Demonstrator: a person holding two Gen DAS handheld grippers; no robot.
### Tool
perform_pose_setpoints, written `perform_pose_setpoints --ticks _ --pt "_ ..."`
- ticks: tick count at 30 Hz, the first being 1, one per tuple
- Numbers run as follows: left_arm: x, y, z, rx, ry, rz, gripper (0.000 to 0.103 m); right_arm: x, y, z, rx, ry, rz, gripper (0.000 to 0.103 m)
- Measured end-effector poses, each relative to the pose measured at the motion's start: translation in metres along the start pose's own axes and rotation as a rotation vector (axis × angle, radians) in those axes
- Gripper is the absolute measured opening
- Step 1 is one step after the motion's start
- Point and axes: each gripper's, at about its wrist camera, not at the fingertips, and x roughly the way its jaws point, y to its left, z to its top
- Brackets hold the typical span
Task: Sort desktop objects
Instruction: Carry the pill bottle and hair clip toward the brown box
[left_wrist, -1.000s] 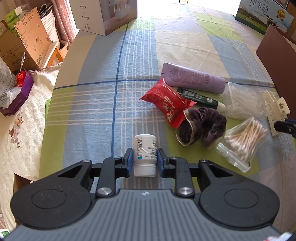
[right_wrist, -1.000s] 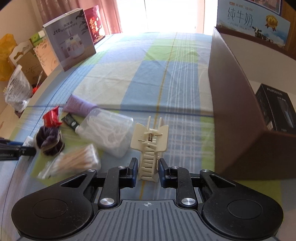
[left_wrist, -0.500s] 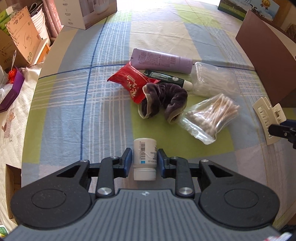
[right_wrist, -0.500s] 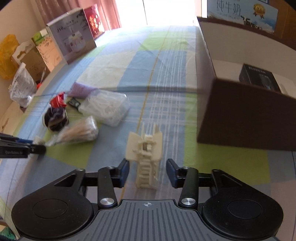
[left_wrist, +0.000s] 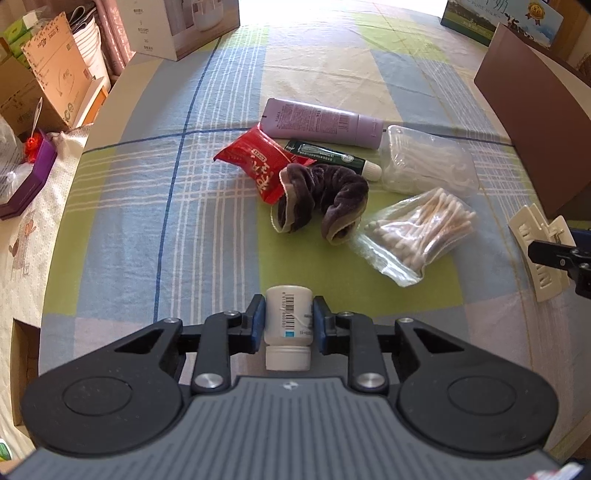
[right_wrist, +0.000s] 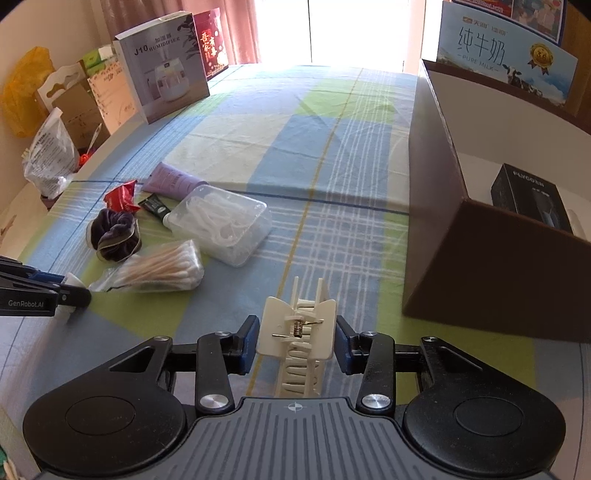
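Sorting is only getting started, judging by the pile lying loose on the checked worktop (left_wrist: 155, 206). The left tongs (left_wrist: 288, 324) are pinching a small white bottle (left_wrist: 288, 325) just above the cloth. The right tongs (right_wrist: 295, 343) are bracketing a cream hair claw (right_wrist: 297, 339); whether the pads are pressing it I cannot tell. Waiting between them are the purple tube (left_wrist: 321, 122), red packet (left_wrist: 255, 162), dark scrunchie (left_wrist: 325, 195), cotton swab bag (left_wrist: 417, 229) and clear floss-pick tub (right_wrist: 221, 225). The brown box (right_wrist: 461, 236) at the right is holding a black carton (right_wrist: 528, 199) already.
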Motion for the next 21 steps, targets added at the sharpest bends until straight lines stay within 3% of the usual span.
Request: perform_pose_setpoints --ticks 8,21 --pt "-0.012 -0.006 -0.012 -0.034 0.013 -0.006 0.022 -0.025 -0.013 -0.012 0.027 0.01 0.04 0.039" --pt "-0.065 -0.049 -0.01 0.0 -0.081 -0.053 0.022 -0.07 -0.038 -0.02 0.07 -0.038 0.096 0.039"
